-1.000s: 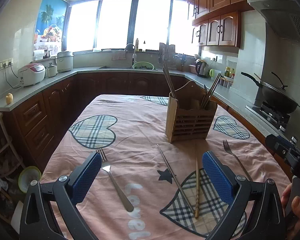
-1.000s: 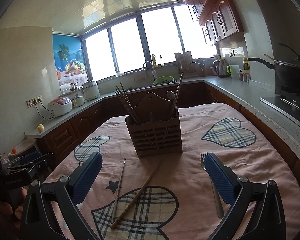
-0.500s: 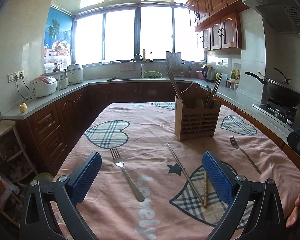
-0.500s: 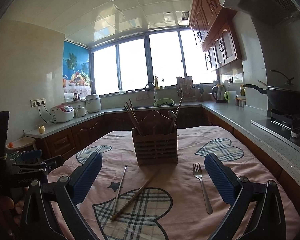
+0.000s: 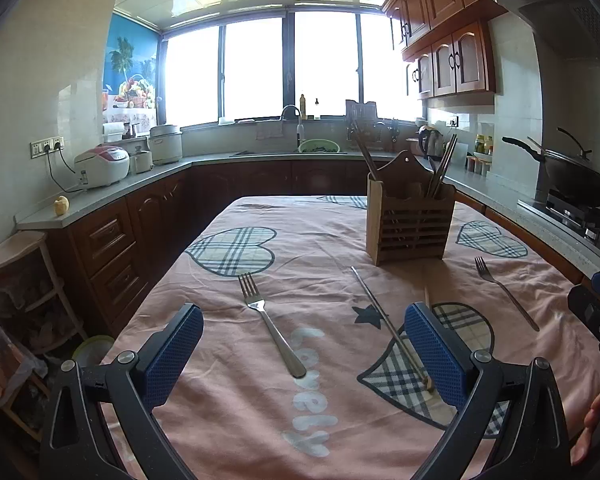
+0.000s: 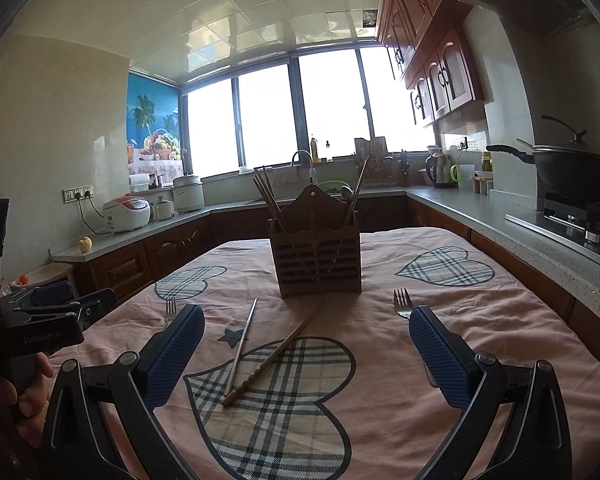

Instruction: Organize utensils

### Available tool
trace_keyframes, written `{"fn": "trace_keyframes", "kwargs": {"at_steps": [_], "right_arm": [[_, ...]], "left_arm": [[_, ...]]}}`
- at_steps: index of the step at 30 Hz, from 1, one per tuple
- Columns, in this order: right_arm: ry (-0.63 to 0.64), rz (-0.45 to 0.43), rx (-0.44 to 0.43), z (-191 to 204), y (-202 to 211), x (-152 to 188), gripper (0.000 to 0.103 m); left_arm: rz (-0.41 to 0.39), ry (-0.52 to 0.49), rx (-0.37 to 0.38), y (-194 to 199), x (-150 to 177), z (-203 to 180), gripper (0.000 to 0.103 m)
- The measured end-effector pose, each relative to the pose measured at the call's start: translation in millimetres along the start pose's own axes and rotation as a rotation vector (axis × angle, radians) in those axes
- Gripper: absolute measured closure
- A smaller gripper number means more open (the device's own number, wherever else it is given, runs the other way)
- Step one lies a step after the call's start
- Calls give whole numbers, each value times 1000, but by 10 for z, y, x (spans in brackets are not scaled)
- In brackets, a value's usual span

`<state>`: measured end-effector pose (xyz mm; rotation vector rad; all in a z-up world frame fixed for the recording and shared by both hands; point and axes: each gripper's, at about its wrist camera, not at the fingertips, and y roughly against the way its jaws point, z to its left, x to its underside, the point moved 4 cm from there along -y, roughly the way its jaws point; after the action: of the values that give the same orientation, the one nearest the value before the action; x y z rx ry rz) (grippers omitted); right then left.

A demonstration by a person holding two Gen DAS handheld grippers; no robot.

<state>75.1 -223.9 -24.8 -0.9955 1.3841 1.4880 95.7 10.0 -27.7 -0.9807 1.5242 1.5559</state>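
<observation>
A wooden slatted utensil holder [image 5: 410, 222] [image 6: 316, 258] stands on the table with chopsticks and a spoon in it. On the pink cloth lie a steel fork [image 5: 269, 322] at the left, a metal chopstick [image 5: 384, 320] [image 6: 242, 346], a wooden chopstick [image 6: 278, 354] and a second fork [image 5: 504, 292] [image 6: 403, 303] at the right. My left gripper [image 5: 304, 354] is open and empty, held above the near table edge behind the left fork. My right gripper [image 6: 306, 354] is open and empty, behind the two chopsticks.
The table's pink cloth [image 5: 228, 392] has plaid hearts. Counters run round the room with a rice cooker [image 5: 102, 164], a sink [image 5: 318, 146] and a wok on the stove [image 6: 576, 170]. A low shelf [image 5: 24, 280] stands left of the table.
Both grippers have pulled back and tilted up, so the holder and utensils sit farther away and more ceiling shows. Both stay open and empty.
</observation>
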Motion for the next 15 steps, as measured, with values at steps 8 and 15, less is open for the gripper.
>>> {"fn": "trace_keyframes", "kwargs": {"at_steps": [8, 15], "right_arm": [[-8, 6, 1, 7, 27, 50, 0], [21, -19, 49, 19, 62, 47, 0]], "left_arm": [[-24, -3, -15, 49, 43, 32, 1], [-133, -47, -44, 169, 109, -33, 1]]}}
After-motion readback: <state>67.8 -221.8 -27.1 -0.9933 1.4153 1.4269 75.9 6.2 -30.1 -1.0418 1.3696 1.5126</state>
